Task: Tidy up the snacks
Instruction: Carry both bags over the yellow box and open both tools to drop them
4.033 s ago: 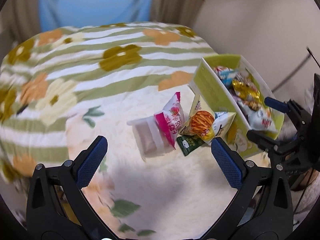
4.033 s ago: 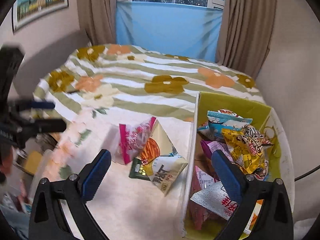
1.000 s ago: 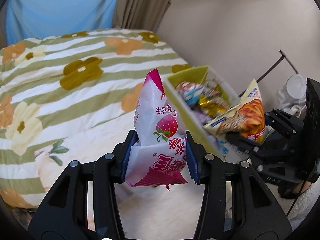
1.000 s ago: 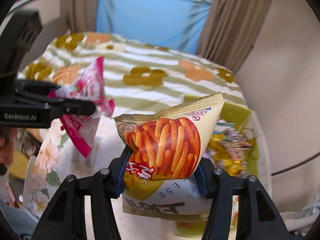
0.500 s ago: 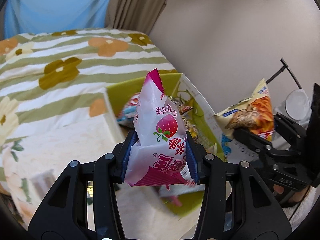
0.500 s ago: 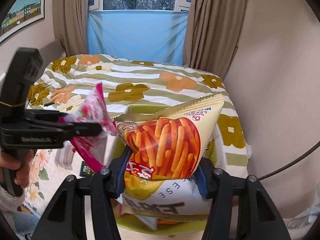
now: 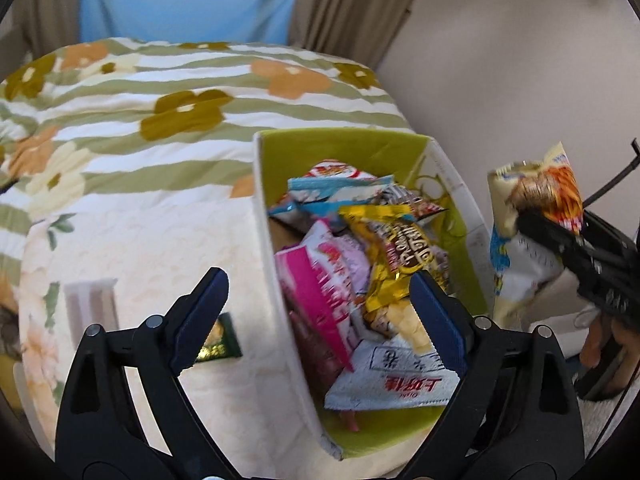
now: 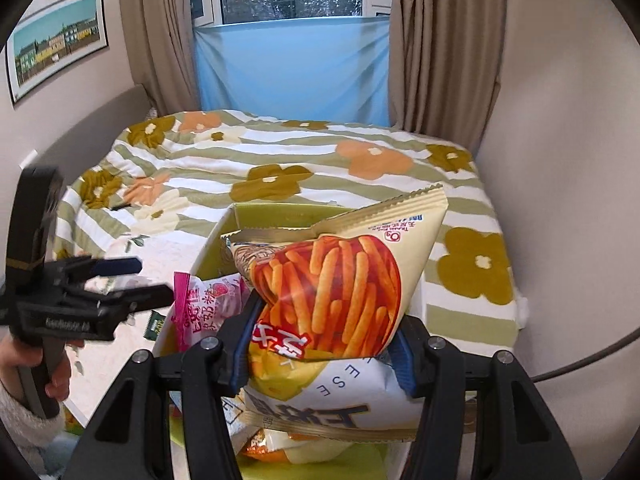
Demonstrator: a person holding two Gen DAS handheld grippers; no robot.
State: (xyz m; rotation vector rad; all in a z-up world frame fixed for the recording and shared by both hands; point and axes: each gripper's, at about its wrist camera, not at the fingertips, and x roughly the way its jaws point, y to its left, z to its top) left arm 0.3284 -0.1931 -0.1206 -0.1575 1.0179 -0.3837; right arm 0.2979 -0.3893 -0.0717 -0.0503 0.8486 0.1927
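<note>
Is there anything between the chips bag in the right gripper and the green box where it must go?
Nothing visible blocks it. The right gripper holds the chips bag above the open green box; only snacks already inside lie below.

Two tongs (image 7: pixel 320 312), one green box (image 7: pixel 340 146), one small green packet (image 7: pixel 218 340) outside.

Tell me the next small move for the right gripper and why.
Probably open the right gripper to drop the fries snack bag: it hangs clamped above the green box, where the pink strawberry bag already lies, and the left gripper is open and empty.
</note>
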